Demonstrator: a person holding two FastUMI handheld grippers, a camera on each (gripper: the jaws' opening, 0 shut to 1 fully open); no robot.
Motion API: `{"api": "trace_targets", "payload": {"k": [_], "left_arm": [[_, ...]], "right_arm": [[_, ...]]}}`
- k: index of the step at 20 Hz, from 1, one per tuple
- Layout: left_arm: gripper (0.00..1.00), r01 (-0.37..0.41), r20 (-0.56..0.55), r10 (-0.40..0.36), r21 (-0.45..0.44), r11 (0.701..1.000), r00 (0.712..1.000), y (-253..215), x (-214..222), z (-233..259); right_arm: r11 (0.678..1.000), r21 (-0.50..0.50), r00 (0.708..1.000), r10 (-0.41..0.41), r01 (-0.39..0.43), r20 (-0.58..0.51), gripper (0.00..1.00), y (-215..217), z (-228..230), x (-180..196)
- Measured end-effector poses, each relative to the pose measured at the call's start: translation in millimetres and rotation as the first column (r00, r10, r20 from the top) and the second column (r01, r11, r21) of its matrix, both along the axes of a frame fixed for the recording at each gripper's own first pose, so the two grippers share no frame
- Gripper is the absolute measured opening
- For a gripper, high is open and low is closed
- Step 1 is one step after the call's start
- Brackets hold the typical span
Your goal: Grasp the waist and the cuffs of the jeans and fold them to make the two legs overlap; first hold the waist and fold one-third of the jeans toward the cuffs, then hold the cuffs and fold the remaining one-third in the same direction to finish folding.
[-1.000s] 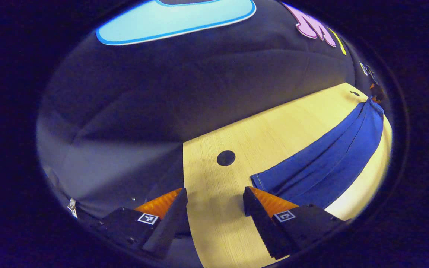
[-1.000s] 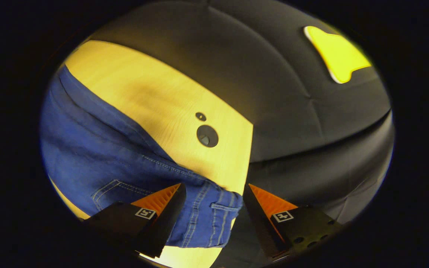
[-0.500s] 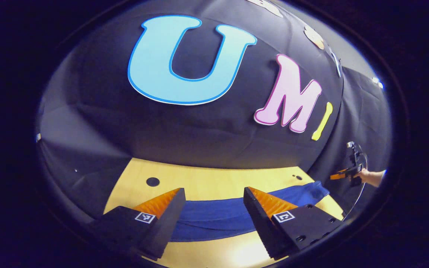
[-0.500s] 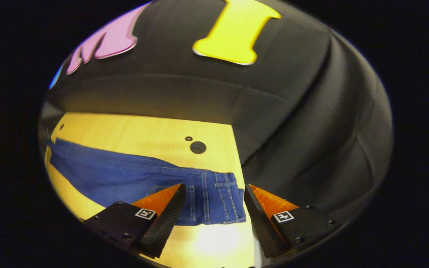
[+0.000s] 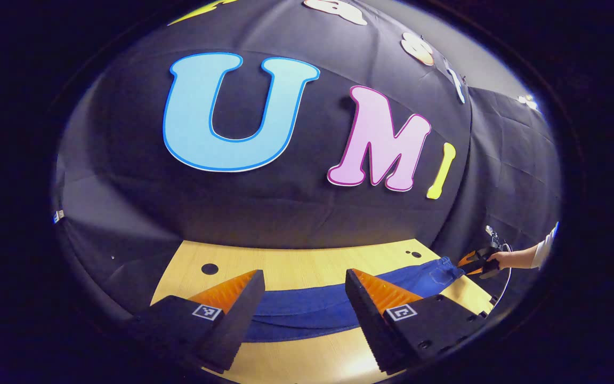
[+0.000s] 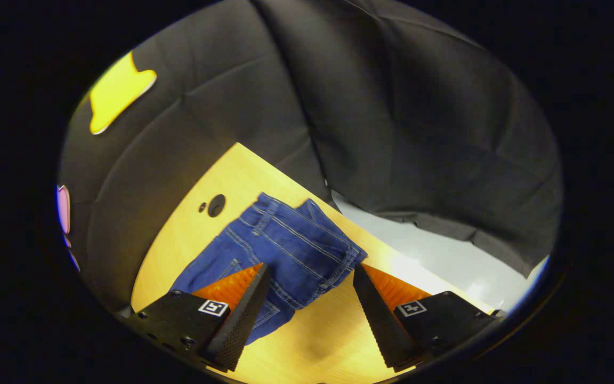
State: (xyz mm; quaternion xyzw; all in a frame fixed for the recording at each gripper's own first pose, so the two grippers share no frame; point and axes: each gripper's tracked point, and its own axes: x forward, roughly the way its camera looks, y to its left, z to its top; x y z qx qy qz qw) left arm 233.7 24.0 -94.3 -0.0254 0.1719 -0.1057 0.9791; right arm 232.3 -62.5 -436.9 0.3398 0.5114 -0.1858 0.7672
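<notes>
Jeans (image 6: 285,242) lie flat on my surface (image 6: 317,336) mid-frame, both my claws, left (image 5: 301,304) and right (image 6: 309,298), spread wide, holding nothing

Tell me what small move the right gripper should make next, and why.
Probably ease the right gripper down onto the waist of the jeans. Its fingers stand open above the table, the waistband lies flat between them ungripped, and the waist fold comes first.

The jeans (image 6: 285,240) are deep blue denim with pale contrast stitching along seams and waistband, lying on a light yellow wood-grain table (image 5: 307,261) dotted with small black round holes (image 6: 216,205), beside a pale grey floor (image 6: 445,256).
</notes>
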Motion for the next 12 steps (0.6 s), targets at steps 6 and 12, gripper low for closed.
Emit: {"api": "trace_targets", "payload": {"k": [6, 12], "left_arm": [[0.96, -0.035, -0.058, 0.036, 0.022, 0.999, 0.998, -6.7, 0.9, -22.2], [0.96, -0.056, -0.1, 0.057, 0.016, 0.998, 0.993, 1.3, -10.9, -41.1]], "right_arm": [[0.997, 0.01, 0.997, -0.072, 0.072, 0.017, 0.85, -9.5, -25.6, 18.1], [0.995, 0.039, 0.983, -0.096, 0.091, 0.155, 0.15, -7.8, -1.5, 44.6]]}}
